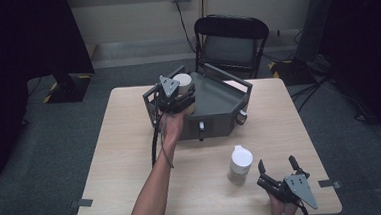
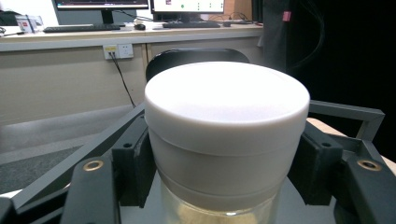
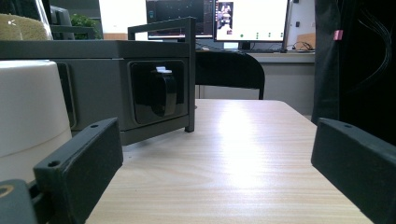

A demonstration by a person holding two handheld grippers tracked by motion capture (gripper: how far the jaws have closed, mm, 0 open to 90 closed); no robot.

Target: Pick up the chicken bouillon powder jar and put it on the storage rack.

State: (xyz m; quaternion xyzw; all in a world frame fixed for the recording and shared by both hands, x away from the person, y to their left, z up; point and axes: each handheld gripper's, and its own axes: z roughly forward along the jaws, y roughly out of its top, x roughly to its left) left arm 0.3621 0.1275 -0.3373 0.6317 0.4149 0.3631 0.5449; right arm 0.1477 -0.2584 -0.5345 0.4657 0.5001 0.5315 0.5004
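Over the near left corner of the grey metal tray (image 1: 223, 98), a white-lidded jar (image 2: 226, 140) sits clamped between the jaws of the left gripper (image 1: 177, 99), the black pads pressing on the lid's skirt from both sides; below the lid the glass shows a pale, grainy filling. From the high view I cannot tell whether the jar rests on the tray floor or hangs just above it, so the step in hand reads as either setting it down in the tray or lifting it out. The next move calls for keeping the jar upright and clear of the tray's raised frame rail beside it. A second jar (image 1: 241, 164) with a white lid stands on the bench (image 1: 131, 156) nearer the person, just left of the right gripper (image 1: 277, 168); its jaws stand released and wide apart, with nothing between them. The left forearm reaches forward across the bench, hand wrapped round the gripper body and cable trailing down. The right hand rests low at the near edge, gripper level, pointing toward the tray's front wall and its black latch (image 3: 161, 91).
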